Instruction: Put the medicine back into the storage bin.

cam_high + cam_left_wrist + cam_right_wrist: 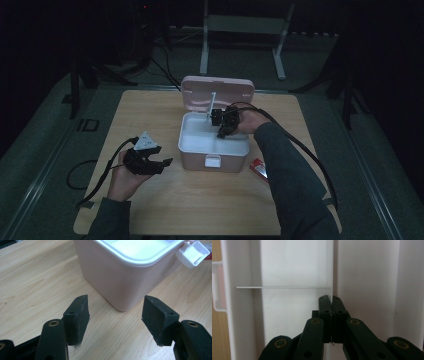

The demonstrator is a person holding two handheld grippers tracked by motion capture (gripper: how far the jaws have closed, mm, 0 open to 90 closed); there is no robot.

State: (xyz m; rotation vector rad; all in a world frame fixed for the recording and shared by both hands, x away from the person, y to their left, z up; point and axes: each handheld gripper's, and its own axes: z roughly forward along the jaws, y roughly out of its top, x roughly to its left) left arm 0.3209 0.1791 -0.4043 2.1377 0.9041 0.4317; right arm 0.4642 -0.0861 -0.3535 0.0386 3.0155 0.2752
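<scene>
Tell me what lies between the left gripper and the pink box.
Nothing but bare wooden table. In the left gripper view, the open left gripper faces the pink box corner across clear wood; the high view agrees.

Open tabletop [150, 210] from 6 to 9 o'clock of box [212, 161]. Raised lid [217, 91] blocking 12 o'clock. Red packet [258, 167] at 4 o'clock. Inside, divider [331, 270] walling compartments, right gripper [332, 298] pinched against it.

The box [214, 150] is pale pink outside and white inside, with a white latch [212, 161] and a pink lid [218, 92]. The desk [150, 200] is light wood grain. Both hand-held grippers are black: left [162, 164], right [221, 131]. A small red packet [259, 167] lies nearby.
</scene>
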